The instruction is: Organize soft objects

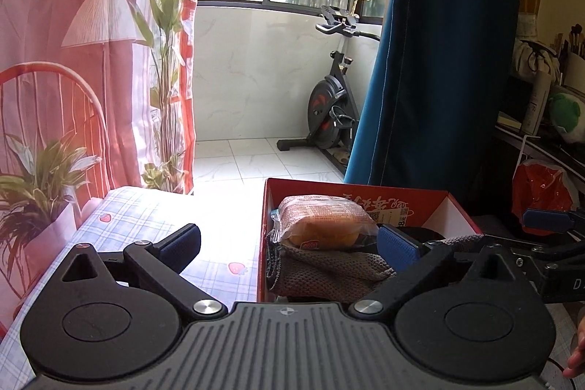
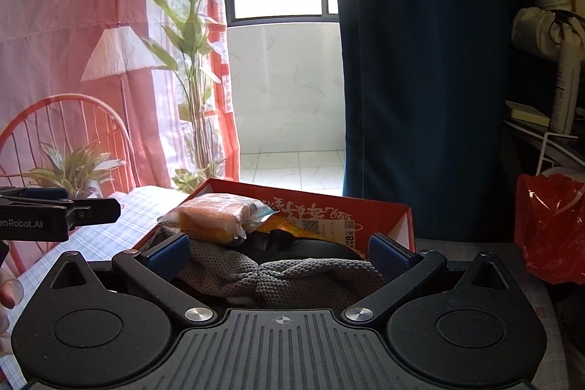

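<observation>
A red cardboard box point(image 1: 358, 190) point(image 2: 407, 218) stands on the checked tablecloth point(image 1: 153, 214). Inside lie a grey knitted cloth point(image 1: 325, 271) point(image 2: 292, 275), a wrapped bun in clear plastic point(image 1: 321, 218) point(image 2: 215, 212), and something black point(image 2: 292, 243) under them. My left gripper point(image 1: 292, 249) is open, above the box's near left edge, with nothing between its pads. My right gripper point(image 2: 279, 254) is open too, held over the grey cloth without touching it. Each gripper shows at the edge of the other's view: the right gripper's arm point(image 1: 548, 229), the left gripper's arm point(image 2: 58, 211).
A pink printed curtain point(image 1: 73, 24) hangs at left, a dark blue curtain point(image 1: 438, 42) at right. An exercise bike point(image 1: 332, 105) stands on the balcony behind. A red plastic bag point(image 2: 552, 225) and a cluttered shelf point(image 2: 541, 119) sit at the right. A hand point(image 2: 7, 291) shows at the left edge.
</observation>
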`<action>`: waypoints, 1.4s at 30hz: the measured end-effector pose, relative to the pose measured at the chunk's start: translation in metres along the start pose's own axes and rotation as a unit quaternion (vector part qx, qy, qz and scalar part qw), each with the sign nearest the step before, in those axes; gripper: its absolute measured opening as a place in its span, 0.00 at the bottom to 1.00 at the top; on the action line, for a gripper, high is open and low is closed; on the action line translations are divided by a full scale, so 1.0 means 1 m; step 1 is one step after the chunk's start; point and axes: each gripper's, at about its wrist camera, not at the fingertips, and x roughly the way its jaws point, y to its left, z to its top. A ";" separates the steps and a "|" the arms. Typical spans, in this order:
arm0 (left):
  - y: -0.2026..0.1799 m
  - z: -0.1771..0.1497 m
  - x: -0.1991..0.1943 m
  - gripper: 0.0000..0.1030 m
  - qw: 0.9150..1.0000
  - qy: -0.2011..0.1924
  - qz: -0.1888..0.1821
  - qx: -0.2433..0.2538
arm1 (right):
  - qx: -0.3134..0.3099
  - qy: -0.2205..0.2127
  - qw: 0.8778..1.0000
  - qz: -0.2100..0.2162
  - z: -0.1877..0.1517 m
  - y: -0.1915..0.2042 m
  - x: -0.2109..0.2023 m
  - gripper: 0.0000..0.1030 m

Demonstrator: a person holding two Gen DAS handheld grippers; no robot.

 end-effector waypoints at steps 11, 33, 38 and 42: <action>-0.025 0.010 -0.055 1.00 0.998 -0.039 0.009 0.044 | 0.019 -0.031 0.999 -0.018 0.006 0.003 -0.063 1.00; -0.046 0.009 -0.153 1.00 0.994 -0.086 0.045 0.052 | 0.024 -0.072 0.993 -0.089 -0.001 0.019 -0.165 1.00; -0.046 0.005 -0.153 1.00 0.994 -0.082 0.048 0.055 | 0.024 -0.072 0.993 -0.091 -0.005 0.018 -0.168 1.00; -0.044 0.003 -0.152 1.00 0.995 -0.077 0.049 0.050 | 0.022 -0.071 0.993 -0.090 -0.005 0.019 -0.167 1.00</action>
